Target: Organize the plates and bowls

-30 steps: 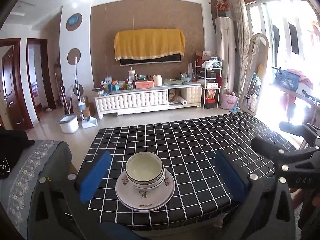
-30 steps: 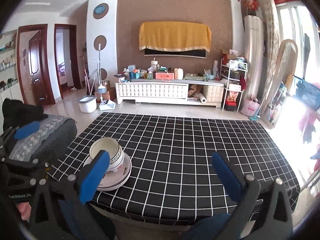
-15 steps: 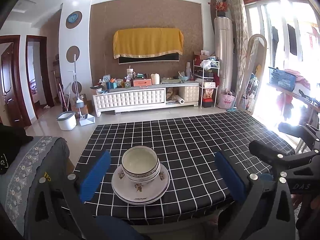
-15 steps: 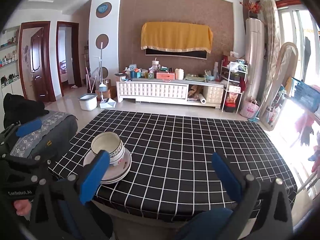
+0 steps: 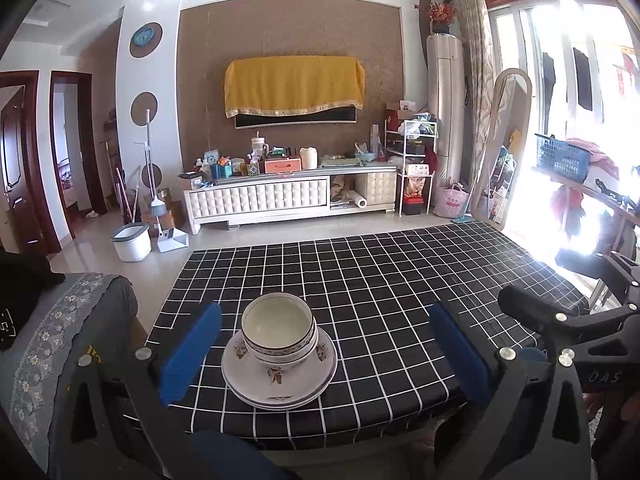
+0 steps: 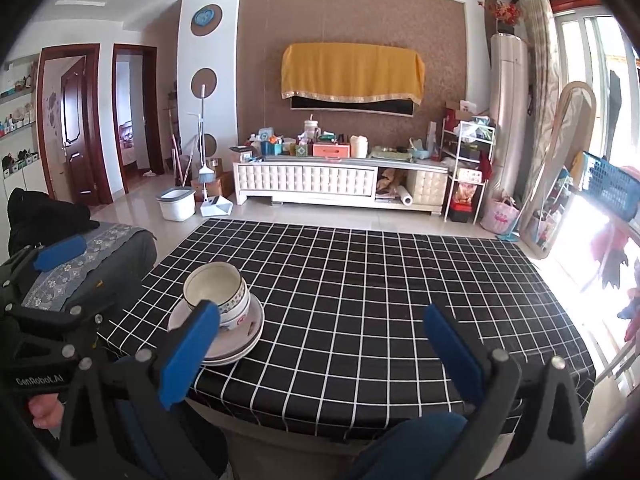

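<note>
Left wrist view: wide-open, empty left gripper [image 5: 324, 354] frames stacked white ceramic bowls [image 5: 279, 332] nested on white floral plates [image 5: 280, 380]; right gripper [image 6: 320, 354] likewise released beside them.

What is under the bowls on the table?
The bowls sit on stacked plates, on the checked tablecloth. The plates' centres are covered.

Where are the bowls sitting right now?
The nested bowls sit on stacked plates near the front left edge of the checkered table, centred between the left gripper's fingers and left of the right gripper.
</note>
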### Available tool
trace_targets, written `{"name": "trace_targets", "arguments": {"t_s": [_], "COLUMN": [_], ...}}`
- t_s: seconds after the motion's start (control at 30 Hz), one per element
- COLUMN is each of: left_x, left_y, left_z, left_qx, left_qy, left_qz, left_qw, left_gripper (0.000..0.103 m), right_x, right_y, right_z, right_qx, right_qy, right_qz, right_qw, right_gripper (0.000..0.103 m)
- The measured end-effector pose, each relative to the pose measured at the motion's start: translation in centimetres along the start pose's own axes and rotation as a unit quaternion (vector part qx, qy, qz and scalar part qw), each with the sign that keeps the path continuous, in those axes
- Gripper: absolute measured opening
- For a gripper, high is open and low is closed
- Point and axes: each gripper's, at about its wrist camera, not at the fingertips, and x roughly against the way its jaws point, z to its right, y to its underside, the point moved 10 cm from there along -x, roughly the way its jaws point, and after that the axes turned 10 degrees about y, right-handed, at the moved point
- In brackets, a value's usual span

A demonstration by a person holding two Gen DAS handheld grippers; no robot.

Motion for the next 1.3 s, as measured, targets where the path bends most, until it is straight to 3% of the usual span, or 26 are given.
{"name": "trace_targets", "arguments": {"t_s": [1.3], "left_x": [0.09], "left_y": [0.45], "left_z": [0.59], "left_qx": [0.002], "left_qy": [0.011], "left_qz": [-0.005], "left_qw": [0.9999], "left_gripper": [0.103], "right_x": [-0.08], "right_y": [0.37], "right_z": [0.56], "right_qx": [-0.003], "right_qy": [-0.005], "right_qz": [-0.006], "right_qw": [1.000], "right_gripper": [0.103]}}
